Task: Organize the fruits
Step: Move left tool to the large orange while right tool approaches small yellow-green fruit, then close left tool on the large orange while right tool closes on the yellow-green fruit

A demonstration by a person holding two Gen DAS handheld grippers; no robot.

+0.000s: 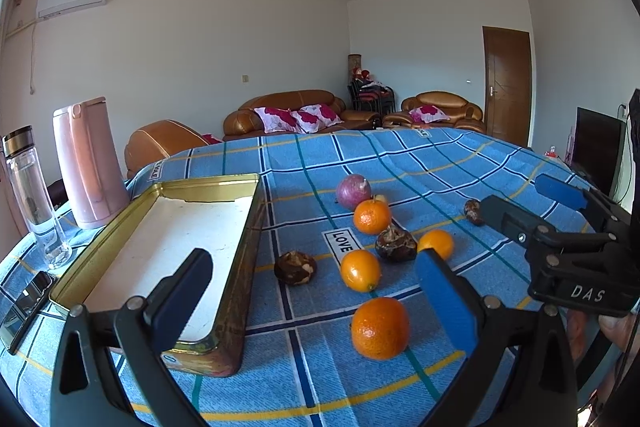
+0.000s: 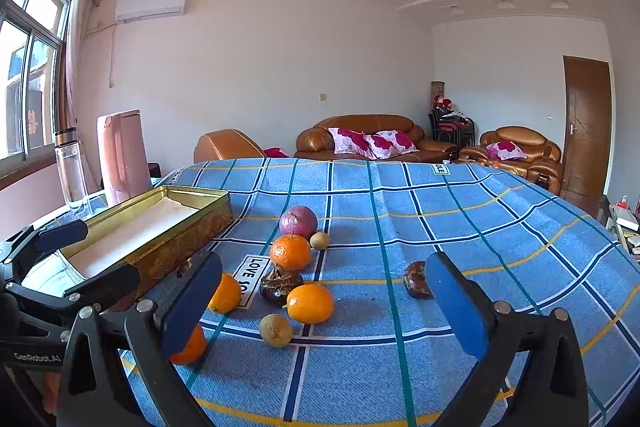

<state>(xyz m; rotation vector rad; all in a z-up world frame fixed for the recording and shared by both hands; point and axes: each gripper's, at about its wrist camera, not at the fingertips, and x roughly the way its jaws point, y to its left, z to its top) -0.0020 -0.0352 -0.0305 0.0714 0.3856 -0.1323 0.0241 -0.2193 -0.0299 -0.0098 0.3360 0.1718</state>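
Tongs: left tongs [image 1: 316,291] and right tongs [image 2: 324,301] spread wide, carrying nothing.
Tin [image 1: 240,251]: bare inside.
Fruits [image 2: 291,252]: all loose on surface [image 2: 500,227]; sorting apparently unstarted.

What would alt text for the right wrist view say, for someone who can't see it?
Open blue-padded right tongs hover empty over a blue plaid tablecloth scattered with round orange citrus fruits, dark brown wrinkled fruits, small tan fruits and a purple round fruit. An empty gold rectangular tin sits at left, beside the left tongs.
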